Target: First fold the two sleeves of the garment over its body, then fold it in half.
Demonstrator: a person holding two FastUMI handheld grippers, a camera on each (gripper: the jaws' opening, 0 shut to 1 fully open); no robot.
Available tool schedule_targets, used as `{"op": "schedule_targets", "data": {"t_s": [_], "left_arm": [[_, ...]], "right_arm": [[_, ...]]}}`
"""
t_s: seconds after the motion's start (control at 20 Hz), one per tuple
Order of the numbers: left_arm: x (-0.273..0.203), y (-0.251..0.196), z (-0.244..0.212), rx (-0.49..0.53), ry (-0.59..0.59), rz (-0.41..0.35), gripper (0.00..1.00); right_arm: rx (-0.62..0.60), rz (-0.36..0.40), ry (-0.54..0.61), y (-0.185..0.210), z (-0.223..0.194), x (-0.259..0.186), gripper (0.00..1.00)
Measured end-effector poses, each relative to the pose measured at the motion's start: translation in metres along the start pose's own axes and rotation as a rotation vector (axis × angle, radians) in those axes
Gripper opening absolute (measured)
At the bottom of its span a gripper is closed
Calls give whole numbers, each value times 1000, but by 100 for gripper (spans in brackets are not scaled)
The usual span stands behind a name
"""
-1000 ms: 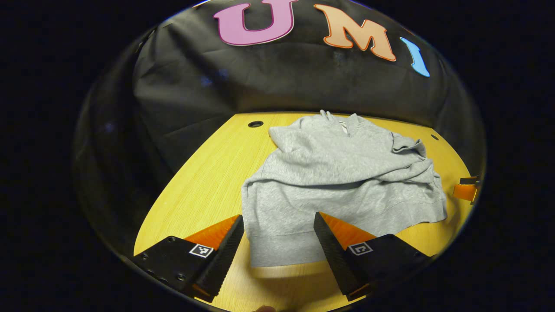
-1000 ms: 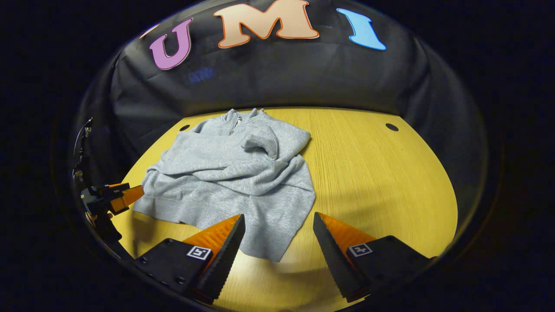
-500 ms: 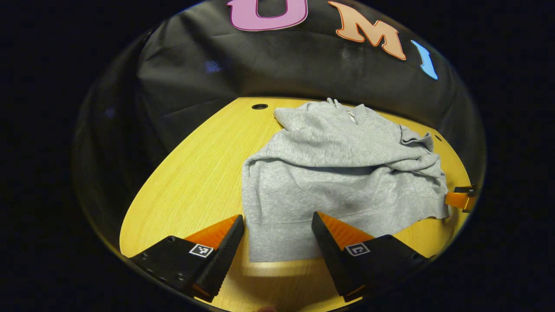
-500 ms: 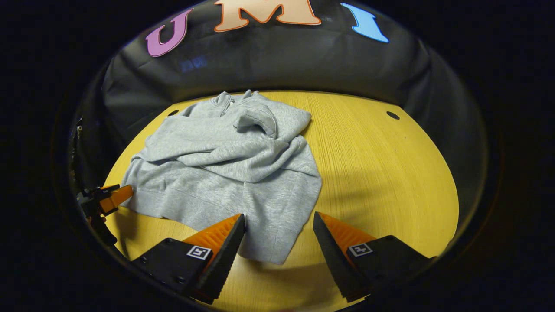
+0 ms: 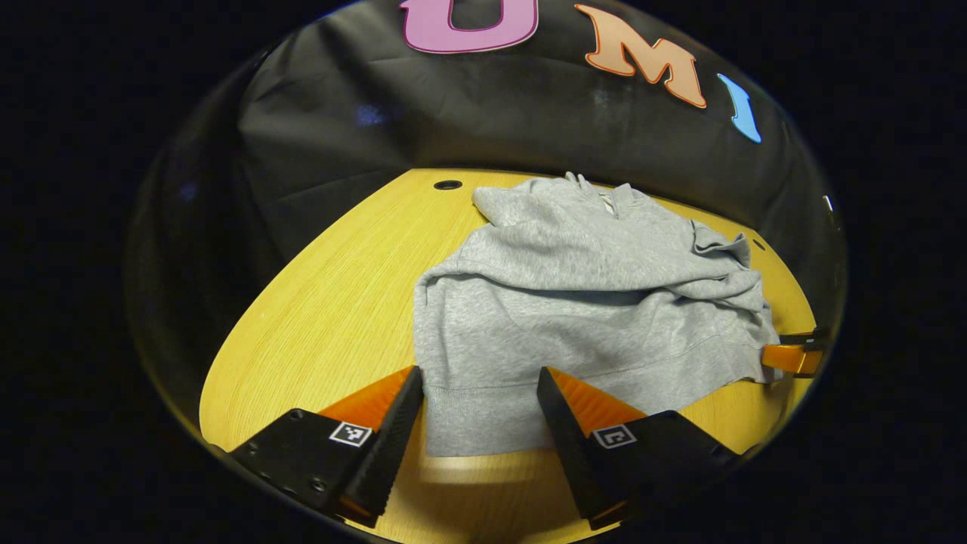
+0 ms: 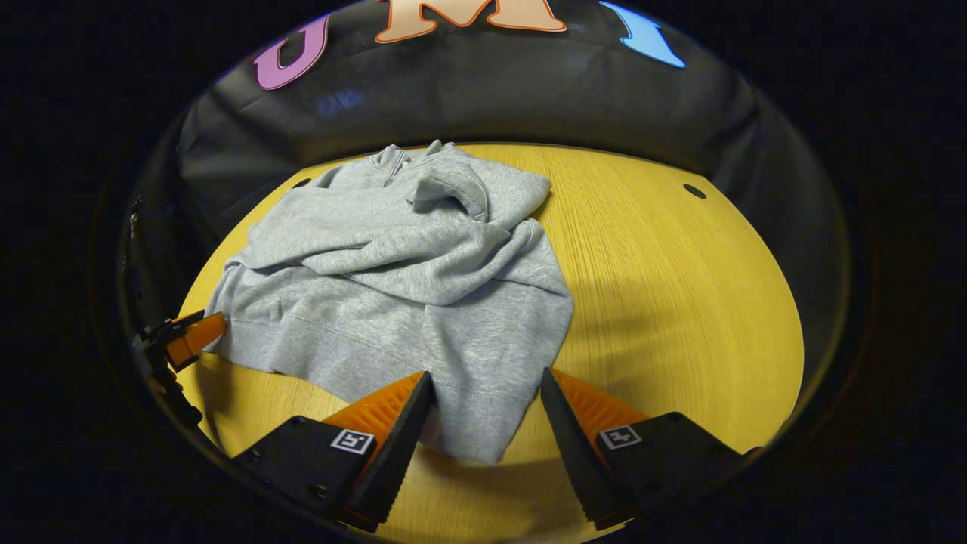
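Left gripper view has the left gripper (image 5: 480, 423) spread wide, holding nothing, over one hem corner of the grey garment (image 5: 574, 302), which runs from the bench's near edge to its far edge. Right gripper (image 6: 485, 427), equally open and empty, straddles the other hem corner, so each is nearest its own corner.

Grey zip-neck sweatshirt (image 5: 589, 302) flat on the table, both sleeves (image 6: 423, 257) folded across its body, hem nearest.

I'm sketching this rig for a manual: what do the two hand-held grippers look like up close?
Each hand-held gripper, left and right, has two wedge-shaped fingers with ridged inner faces, tapering to points. Each finger's blocky base carries a small square black-and-white marker.
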State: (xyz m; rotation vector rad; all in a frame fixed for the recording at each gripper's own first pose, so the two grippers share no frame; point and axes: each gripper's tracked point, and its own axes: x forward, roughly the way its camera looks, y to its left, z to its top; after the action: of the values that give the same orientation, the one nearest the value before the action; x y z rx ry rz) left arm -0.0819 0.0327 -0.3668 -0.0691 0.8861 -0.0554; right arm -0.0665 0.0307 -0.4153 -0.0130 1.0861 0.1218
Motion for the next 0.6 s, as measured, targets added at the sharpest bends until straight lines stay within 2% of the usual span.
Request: {"op": "schedule_targets", "data": {"t_s": [0.05,0.1,0.15,0.25,0.3,0.35,0.4,0.5,0.55,0.6], "left_arm": [[2,-3,-1,9,13,-11,83],[1,-8,0,17,23,-37,80],[4,-12,0,23,29,-53,66],[4,-19,0,32,32,-74,42],[4,-21,1,21,29,-70,34],[5,-21,1,12,27,-66,20],[5,-23,1,7,24,-72,19],[5,-25,-1,27,34,-71,8],[4,-25,0,42,38,-62,3],[4,-24,1,51,43,-59,1]], "right_arm": [[1,14,6,2,-1,-1,92],[-4,20,-1,2,1,-1,79],[-10,38,0,5,1,0,77],[33,49,0,5,2,1,48],[61,61,15,9,1,1,33],[79,58,41,9,1,5,22],[75,53,79,10,0,7,13],[70,39,120,10,4,2,13],[47,48,112,11,3,6,4],[17,57,104,12,2,5,4]]}}
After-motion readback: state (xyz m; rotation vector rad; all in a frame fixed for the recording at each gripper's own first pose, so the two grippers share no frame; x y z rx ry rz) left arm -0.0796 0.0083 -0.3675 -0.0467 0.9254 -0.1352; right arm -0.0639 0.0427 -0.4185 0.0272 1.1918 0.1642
